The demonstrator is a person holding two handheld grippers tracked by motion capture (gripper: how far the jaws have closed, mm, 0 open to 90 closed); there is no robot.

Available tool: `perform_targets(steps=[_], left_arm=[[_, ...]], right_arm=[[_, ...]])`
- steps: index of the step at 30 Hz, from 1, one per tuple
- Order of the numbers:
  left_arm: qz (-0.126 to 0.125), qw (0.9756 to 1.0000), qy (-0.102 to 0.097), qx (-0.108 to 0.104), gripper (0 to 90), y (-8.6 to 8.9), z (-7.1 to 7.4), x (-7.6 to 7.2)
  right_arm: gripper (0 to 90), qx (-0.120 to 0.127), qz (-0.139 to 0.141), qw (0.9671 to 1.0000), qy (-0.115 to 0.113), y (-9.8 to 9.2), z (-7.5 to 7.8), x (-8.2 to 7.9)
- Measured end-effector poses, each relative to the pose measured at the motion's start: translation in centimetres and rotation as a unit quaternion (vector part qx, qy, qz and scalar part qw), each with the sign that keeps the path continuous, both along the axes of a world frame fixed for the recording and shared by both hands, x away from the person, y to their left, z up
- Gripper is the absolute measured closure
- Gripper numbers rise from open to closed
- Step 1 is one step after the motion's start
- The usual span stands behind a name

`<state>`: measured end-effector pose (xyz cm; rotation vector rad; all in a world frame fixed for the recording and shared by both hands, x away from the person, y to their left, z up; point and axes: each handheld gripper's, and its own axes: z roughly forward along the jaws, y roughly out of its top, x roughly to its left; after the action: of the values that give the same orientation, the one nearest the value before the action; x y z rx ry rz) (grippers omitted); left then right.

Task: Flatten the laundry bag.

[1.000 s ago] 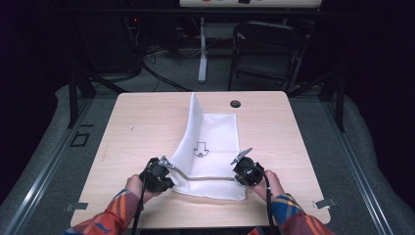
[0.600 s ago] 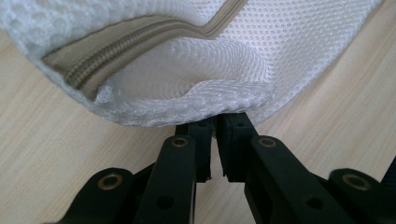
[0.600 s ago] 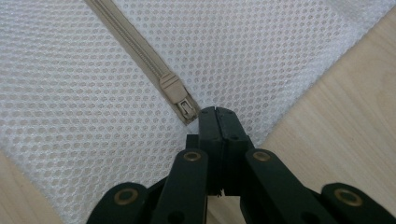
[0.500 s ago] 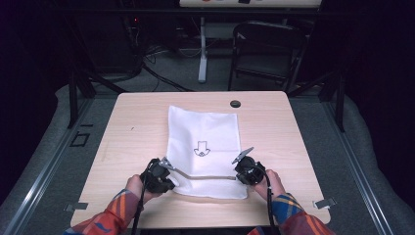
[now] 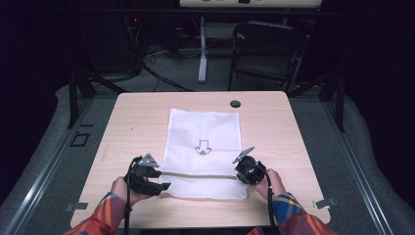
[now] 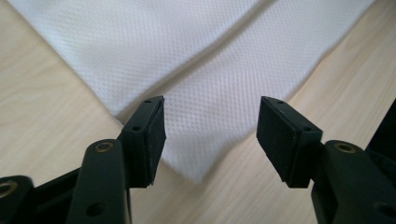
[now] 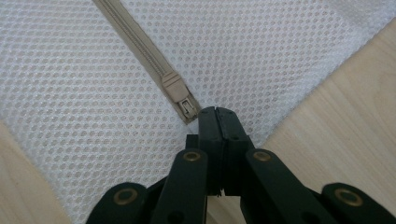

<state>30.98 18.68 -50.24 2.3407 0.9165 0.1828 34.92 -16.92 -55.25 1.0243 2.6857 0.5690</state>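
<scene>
mesh bag point(image 5: 205, 147): white, flat, zipped; left tongs point(image 6: 210, 135): just opened, released; right tongs point(image 7: 217, 116): clenched, seemingly on mesh

The small black outline drawing point(image 5: 201, 148) on the white mesh zippered bag point(image 5: 205, 132) is showing too small to identify; picture edges are cropping the bag in both gripper views.

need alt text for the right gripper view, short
A black hand-held gripper with its jaws shut pinches a white mesh zipper bag beside the end of its beige zipper, which runs diagonally toward the upper left. The bag lies flat on a light wooden table.
</scene>
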Motion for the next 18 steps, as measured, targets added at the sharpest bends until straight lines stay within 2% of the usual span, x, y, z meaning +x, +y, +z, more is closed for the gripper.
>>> perform_targets(steps=[3,4,5,7,14,18], left_arm=[[-0.003,0.9999,-0.013,-0.010,36.3,-0.2,0.3,0.1],[-0.003,0.9999,-0.012,-0.006,33.2,-0.4,0.3,0.1],[-0.007,0.9999,-0.012,-0.004,30.6,-0.6,0.1,0.2],[-0.014,0.9998,-0.009,0.005,24.3,-1.2,-0.2,0.7],[-0.035,0.9993,-0.015,0.000,19.5,-3.1,-0.5,2.0],[-0.053,0.9985,-0.013,-0.001,17.7,-4.8,-0.7,2.5]], right_arm=[[89.7,0.002,0.001,1.0000,0.002,-0.1,0.0,0.0],[89.7,0.012,-0.006,0.9999,-0.001,0.0,-0.1,0.0],[89.7,0.005,0.000,1.0000,0.002,-0.1,0.0,0.0],[89.7,0.004,0.003,1.0000,0.003,-0.2,0.0,0.1],[90.0,0.036,0.006,0.9993,0.006,-0.5,-0.2,0.4],[90.0,0.042,0.006,0.9991,0.005,-0.4,-0.3,0.5]])
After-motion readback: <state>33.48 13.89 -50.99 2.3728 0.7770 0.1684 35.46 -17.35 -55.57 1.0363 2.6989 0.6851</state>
